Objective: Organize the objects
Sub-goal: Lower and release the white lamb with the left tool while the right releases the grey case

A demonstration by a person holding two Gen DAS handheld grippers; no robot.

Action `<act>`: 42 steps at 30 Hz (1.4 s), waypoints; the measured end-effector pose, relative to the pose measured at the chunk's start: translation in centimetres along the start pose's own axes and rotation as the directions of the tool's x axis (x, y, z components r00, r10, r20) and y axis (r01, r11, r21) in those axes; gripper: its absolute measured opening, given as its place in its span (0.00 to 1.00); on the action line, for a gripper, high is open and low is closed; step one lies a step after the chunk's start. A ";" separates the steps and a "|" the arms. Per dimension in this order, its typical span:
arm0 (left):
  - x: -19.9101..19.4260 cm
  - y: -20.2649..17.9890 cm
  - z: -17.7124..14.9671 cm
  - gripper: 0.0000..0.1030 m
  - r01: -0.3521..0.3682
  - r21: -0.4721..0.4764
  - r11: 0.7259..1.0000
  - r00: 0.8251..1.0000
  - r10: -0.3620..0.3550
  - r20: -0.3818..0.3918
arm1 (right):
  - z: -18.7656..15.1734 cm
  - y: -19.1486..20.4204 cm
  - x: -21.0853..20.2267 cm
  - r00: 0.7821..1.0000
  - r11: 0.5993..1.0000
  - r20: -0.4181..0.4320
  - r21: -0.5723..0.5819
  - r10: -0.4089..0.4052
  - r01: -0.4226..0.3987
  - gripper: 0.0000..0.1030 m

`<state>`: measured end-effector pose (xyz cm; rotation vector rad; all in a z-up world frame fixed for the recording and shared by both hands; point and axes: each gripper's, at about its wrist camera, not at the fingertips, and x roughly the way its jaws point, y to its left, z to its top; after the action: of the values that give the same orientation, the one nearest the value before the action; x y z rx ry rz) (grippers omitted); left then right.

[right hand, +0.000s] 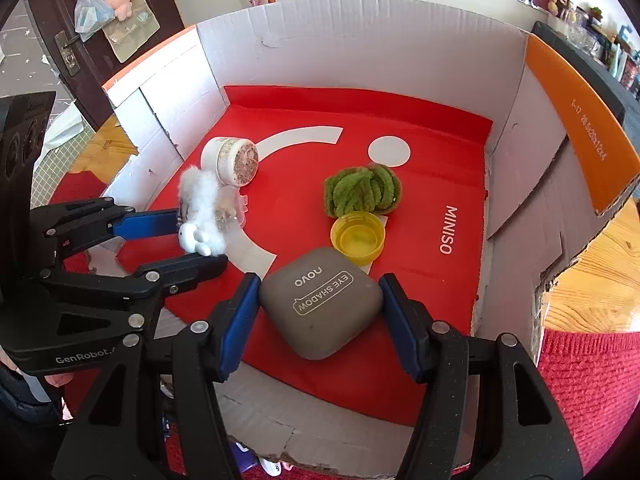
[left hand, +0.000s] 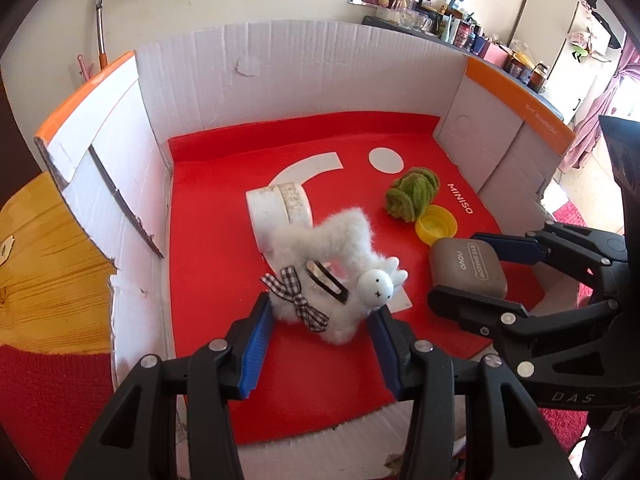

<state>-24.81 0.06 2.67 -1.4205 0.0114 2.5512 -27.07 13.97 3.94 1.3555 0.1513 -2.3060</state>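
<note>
Inside a white cardboard box (left hand: 304,76) lined with a red MINISO sheet, my left gripper (left hand: 324,320) is shut on a white fluffy hair clip (left hand: 340,264) with a small rabbit head and a checked bow. It shows at the left in the right wrist view (right hand: 200,208). My right gripper (right hand: 320,300) is shut on a grey eye shadow case (right hand: 322,304), which shows at the right in the left wrist view (left hand: 466,270). A yellow bottle cap (right hand: 358,240), a green fuzzy scrunchie (right hand: 362,190) and a white round jar (right hand: 232,160) lie on the sheet.
The box walls (right hand: 360,44) rise on three sides, with orange flaps (right hand: 580,120) at the ends. The box stands on a wooden table (left hand: 44,248). A red cloth (right hand: 592,392) lies at the near corners. A cluttered shelf (left hand: 460,28) stands behind.
</note>
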 end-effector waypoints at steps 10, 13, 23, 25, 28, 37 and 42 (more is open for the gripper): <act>0.1 0.2 0.1 0.48 -0.008 -0.005 1.000 1.000 0.008 0.009 | -0.1 -0.2 0.0 0.999 0.999 0.011 -0.012 -0.037 0.037 0.57; 0.2 0.2 0.1 0.48 -0.007 -0.007 1.000 1.000 0.008 0.010 | -0.2 -0.3 -0.1 0.999 0.999 0.012 -0.010 -0.038 0.038 0.58; 0.0 0.5 0.1 0.48 -0.014 -0.015 1.000 1.000 0.014 0.015 | 0.0 -0.4 0.0 0.999 0.999 0.014 -0.006 -0.032 0.032 0.58; 0.0 0.5 0.1 0.48 -0.016 -0.016 1.000 1.000 0.016 0.016 | 0.0 -0.4 -0.1 0.999 1.000 0.015 -0.006 -0.030 0.030 0.58; -0.1 0.6 0.1 0.50 -0.018 -0.017 1.000 1.000 0.018 0.018 | -0.1 -0.3 -0.3 1.000 1.000 0.014 -0.005 -0.028 0.028 0.58; -0.7 0.6 -0.1 0.58 -0.021 -0.015 1.000 0.999 0.022 0.033 | -0.2 0.0 -0.6 0.999 1.000 0.016 -0.007 -0.029 0.030 0.59; -0.9 0.4 -0.3 0.59 -0.026 -0.008 1.000 0.999 0.026 0.038 | -0.3 0.3 -1.0 0.999 0.999 0.026 -0.010 -0.030 0.031 0.63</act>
<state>-24.13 -0.50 3.26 -1.3828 0.0143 2.6019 -26.27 14.19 4.65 1.3261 0.1771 -2.3438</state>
